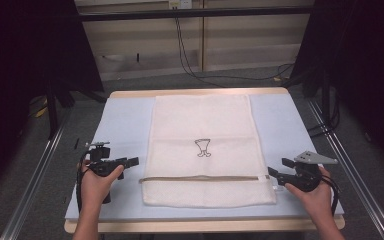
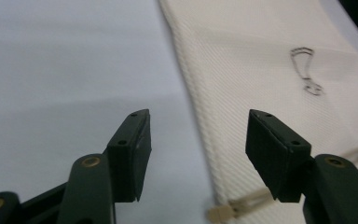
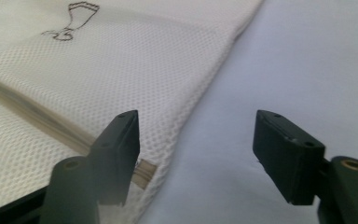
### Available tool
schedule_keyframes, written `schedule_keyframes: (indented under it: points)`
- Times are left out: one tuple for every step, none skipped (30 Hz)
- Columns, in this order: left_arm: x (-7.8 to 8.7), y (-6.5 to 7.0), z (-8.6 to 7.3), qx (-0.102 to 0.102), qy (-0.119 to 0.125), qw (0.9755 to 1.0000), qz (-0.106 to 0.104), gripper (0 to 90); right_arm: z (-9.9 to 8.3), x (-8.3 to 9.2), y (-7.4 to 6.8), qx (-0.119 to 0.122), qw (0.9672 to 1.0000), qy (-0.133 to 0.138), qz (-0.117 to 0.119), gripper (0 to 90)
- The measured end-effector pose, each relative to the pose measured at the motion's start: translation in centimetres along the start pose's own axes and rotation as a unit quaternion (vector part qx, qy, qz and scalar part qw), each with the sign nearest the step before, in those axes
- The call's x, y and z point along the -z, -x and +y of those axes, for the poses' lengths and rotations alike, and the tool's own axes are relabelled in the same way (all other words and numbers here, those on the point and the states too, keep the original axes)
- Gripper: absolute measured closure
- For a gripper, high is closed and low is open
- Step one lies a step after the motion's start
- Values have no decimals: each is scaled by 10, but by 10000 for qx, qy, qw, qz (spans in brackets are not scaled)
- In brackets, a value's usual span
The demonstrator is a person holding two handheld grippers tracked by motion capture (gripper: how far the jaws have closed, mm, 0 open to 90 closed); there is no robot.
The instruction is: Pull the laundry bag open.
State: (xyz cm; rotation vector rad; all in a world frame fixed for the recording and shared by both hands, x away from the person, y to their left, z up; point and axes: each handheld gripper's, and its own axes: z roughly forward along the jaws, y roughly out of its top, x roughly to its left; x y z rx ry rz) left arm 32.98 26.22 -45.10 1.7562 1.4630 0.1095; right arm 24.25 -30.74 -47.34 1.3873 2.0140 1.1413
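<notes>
Two claws flank a mesh bag [image 1: 200,150] lying flat mid-desk [image 1: 125,120].

Left claw [image 1: 132,161] and right claw [image 1: 275,173] both stand apart, empty, at the bag's two side edges near its beige zip [image 1: 200,178]. A sound grasp would likely pinch each edge squarely together. The gripper views reveal the mesh weave and zip ends; the high view gives the whole layout.

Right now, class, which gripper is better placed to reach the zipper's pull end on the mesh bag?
Hard to say: left gripper and right gripper flank the mesh laundry bag, both open, each near one end of the zipper; the pull isn't clearly visible.
</notes>
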Motion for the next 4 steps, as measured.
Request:
schedule_keyframes:
  points:
    - [0, 0, 0, -69, 34, 9999, 78, 401, 0, 1, 2, -36, 10000, 24, -49, 290]
    - [-1, -1, 0, -193, 79, 9996, 178, 396, -1, 1, 4, -26, 9999, 13, -120, 275]
    - [-1, -2, 0, -326, 81, 9990, 281, 373, -2, 1, 6, -30, 9999, -16, -157, 267]
    - [-2, -1, 0, -291, 112, 9988, 374, 372, -3, 1, 9, -44, 9997, -46, -215, 265]
